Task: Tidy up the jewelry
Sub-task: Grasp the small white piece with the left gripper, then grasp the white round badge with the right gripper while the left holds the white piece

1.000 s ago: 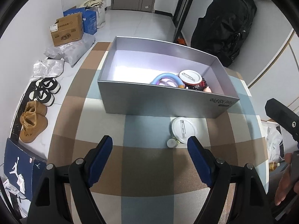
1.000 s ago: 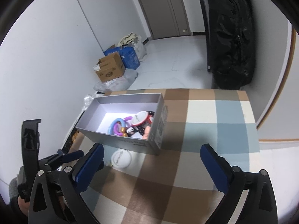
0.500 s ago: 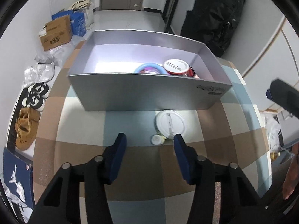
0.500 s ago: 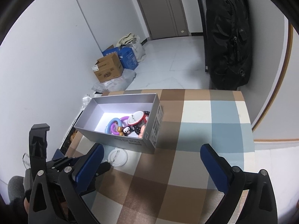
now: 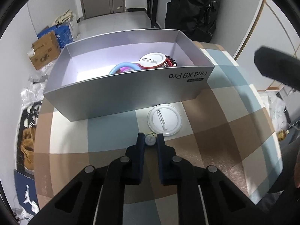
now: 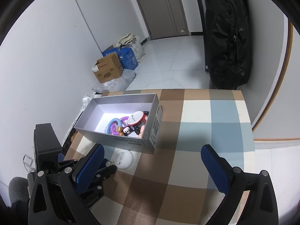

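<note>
Left wrist view: my left gripper point(image 5: 150, 140) is clamped on a small round charm point(image 5: 150, 140) on the checked tablecloth point(image 5: 215, 135).
It sits just near of the white badge point(image 5: 164, 120) and grey box point(image 5: 120, 93); my right gripper point(image 6: 151, 166) hangs wide open, empty.

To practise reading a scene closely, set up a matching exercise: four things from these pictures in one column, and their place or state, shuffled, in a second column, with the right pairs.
Things
1. small charm
2. white badge
3. blue ring
4. right gripper

Place or state
A. in the grey box
B. open over the checked cloth
C. between the left gripper's shut pads
D. flat on the cloth, in front of the box

Pairs: 1-C, 2-D, 3-A, 4-B
</note>
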Demonstrator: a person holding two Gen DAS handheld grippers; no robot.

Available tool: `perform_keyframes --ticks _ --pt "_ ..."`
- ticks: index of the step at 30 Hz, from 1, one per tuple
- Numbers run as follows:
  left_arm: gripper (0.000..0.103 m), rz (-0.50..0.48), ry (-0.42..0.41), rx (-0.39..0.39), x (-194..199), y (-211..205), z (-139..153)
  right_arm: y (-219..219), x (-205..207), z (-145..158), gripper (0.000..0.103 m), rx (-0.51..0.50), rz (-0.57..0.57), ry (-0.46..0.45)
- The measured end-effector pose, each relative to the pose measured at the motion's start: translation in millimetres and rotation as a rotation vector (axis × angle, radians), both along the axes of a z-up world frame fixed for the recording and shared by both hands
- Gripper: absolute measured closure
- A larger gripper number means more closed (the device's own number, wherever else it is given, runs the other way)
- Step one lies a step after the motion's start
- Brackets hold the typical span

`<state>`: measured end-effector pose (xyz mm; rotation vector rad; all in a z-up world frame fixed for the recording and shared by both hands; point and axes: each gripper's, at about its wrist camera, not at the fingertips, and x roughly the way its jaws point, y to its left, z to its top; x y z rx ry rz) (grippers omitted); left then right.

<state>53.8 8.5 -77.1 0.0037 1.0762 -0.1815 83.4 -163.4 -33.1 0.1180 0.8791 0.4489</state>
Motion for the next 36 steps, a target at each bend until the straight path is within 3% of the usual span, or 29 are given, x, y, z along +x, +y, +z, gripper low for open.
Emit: perform_keyframes --ticks 14,20,29,36 --pt "0.095 -0.009 -0.032 -0.048 -5.0 -2.3 17.1 -2.6 -0.5 -2.5 0.000 -0.002 -0.014 0.013" --pt "0.095 0.043 -0.061 -0.140 -6.4 10.3 33.3 0.8 -0.6 -7.6 0.000 -0.015 -0.018 0.027" --pt "0.095 0.113 -0.121 -0.214 -9.6 24.2 54.1 13.3 2.0 -26.1 0.000 -0.039 -0.015 0.083" --pt "0.095 0.174 -0.170 -0.301 -11.8 51.3 67.6 39.8 1.0 -47.0 0.001 -0.105 0.031 0.141"
